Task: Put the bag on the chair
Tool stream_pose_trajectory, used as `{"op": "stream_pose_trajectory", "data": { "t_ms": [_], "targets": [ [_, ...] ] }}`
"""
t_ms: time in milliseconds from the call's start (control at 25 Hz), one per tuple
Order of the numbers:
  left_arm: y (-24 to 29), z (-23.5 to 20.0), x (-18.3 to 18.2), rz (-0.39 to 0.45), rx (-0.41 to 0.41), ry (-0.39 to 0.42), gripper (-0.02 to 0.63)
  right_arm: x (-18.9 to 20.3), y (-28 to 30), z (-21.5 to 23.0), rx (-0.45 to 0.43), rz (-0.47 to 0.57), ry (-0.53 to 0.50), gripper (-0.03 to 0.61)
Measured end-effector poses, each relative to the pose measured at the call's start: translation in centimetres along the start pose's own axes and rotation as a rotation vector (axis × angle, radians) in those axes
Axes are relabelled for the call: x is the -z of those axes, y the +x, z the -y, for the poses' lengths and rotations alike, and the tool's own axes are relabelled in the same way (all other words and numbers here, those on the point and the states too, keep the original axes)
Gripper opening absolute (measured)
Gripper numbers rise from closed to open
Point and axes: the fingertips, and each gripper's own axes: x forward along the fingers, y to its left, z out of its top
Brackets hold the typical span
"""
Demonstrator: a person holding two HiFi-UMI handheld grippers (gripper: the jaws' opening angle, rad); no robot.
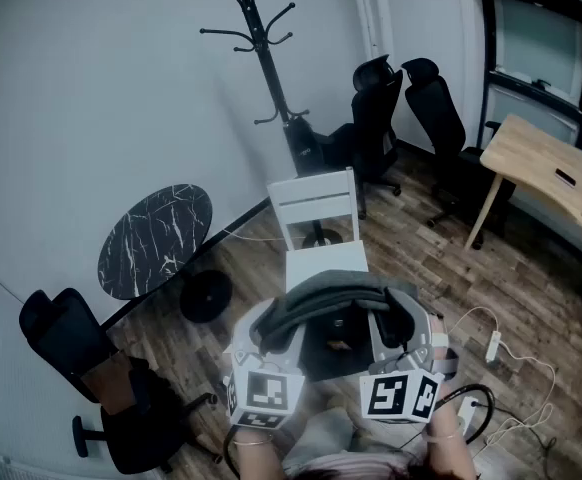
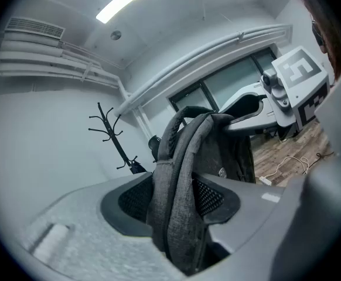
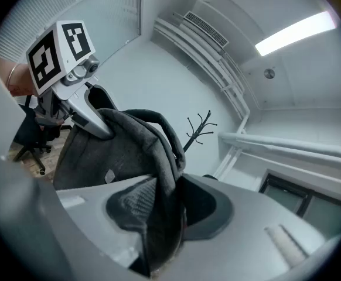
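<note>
A grey backpack [image 1: 336, 313] hangs between my two grippers, just in front of the white chair [image 1: 321, 238], whose seat [image 1: 326, 261] is bare. My left gripper [image 1: 269, 330] is shut on the bag's left shoulder strap [image 2: 179, 204], which runs up between its dark pads [image 2: 136, 202]. On the other side, my right gripper [image 1: 391, 326] is shut on the grey strap [image 3: 159, 215] at the bag's top. The left gripper view shows the right gripper [image 2: 258, 107] over the bag; the right gripper view shows the left gripper [image 3: 88, 115] against the bag's body [image 3: 100, 157].
A round black marble table [image 1: 156, 240] stands left of the chair, with a black office chair [image 1: 91, 368] at the near left. A coat stand [image 1: 261, 48] and two black office chairs [image 1: 376, 118] are behind. A wooden desk [image 1: 551, 178] is at the right. Cables and a power strip [image 1: 493, 346] lie on the floor.
</note>
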Motion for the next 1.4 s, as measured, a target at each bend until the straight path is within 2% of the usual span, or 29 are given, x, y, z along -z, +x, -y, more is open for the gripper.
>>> {"op": "stream_pose_trajectory", "data": {
  "t_ms": [280, 600, 1400],
  "targets": [
    [1.7, -1.3, 0.5, -0.004, -0.004, 0.006, 0.201, 0.0, 2.1, 0.1, 0.008, 0.009, 0.014, 0.124],
    [5.1, -3.8, 1.8, -0.003, 0.033, -0.011, 0.202, -0.5, 6.1, 0.1, 0.02, -0.012, 0.005, 0.124],
    [14.0, -13.5, 4.9, 0.053, 0.092, 0.002, 0.201, -3.2, 18.6, -1.0, 0.071, -0.056, 0.009, 0.124]
  ]
}}
